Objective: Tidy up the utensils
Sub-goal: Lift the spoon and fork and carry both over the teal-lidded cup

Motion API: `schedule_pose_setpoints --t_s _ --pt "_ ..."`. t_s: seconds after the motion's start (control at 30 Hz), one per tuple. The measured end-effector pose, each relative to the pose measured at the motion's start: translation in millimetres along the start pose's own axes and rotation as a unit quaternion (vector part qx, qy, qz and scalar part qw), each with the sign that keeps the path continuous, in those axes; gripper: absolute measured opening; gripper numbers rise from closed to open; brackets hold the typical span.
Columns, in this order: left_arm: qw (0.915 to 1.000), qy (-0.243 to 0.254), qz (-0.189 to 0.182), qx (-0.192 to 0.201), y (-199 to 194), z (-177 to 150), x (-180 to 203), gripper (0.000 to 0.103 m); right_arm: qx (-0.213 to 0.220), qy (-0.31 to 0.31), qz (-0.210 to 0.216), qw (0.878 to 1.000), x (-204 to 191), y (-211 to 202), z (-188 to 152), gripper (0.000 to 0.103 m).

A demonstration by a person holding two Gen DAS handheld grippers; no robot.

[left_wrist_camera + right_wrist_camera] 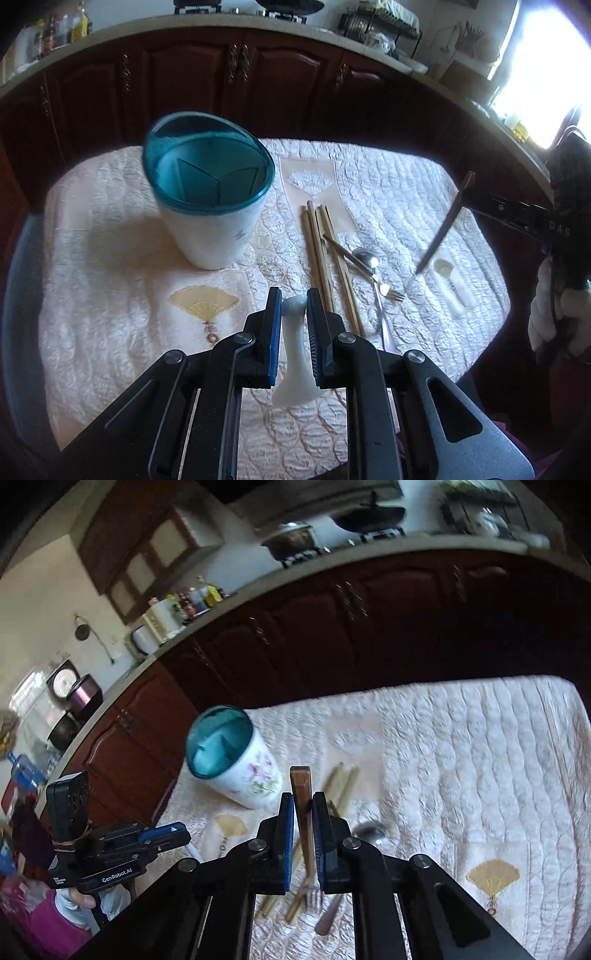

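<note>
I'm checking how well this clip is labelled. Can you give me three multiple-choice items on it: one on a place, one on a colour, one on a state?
1. Where do the chopsticks lie, seen from the left wrist camera?
A. inside the holder
B. on the quilted cloth, right of the holder
C. on the counter

2. What colour is the inside of the utensil holder?
A. teal
B. red
C. yellow

3. What is the left gripper doing?
A. open, nothing in it
B. shut on a white spoon
C. shut on a fork

Key: 1 B, they rest on the cloth beside the holder. 2 A, its rim and dividers are teal. 3 B, the white spoon sits clamped between the fingers.
</note>
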State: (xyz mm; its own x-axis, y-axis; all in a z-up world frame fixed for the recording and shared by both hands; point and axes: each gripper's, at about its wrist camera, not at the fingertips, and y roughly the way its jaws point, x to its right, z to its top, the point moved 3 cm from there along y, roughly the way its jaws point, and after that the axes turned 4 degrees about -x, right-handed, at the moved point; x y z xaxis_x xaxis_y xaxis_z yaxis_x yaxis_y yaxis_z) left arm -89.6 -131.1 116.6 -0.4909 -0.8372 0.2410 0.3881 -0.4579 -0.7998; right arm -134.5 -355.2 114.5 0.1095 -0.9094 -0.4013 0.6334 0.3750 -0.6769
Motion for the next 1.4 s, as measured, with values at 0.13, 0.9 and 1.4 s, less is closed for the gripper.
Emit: schedule_pose_setpoints --t_s 0.13,0.9,1.4 --pt "0.9998 -0.007 -0.001 0.017 -22 1 -4 0.012 0.012 -0.017 0.008 1.000 -16 -8 13 0.009" --pt "0.9836 -0.041 0.114 0.133 -67 128 -57 0.012 0.097 -0.110 0.020 0.989 -119 28 161 0.009" --pt "0.9902 -0.012 0.112 0.083 -7 144 -76 0.012 0.032 -0.103 0.021 0.994 -103 119 168 0.009"
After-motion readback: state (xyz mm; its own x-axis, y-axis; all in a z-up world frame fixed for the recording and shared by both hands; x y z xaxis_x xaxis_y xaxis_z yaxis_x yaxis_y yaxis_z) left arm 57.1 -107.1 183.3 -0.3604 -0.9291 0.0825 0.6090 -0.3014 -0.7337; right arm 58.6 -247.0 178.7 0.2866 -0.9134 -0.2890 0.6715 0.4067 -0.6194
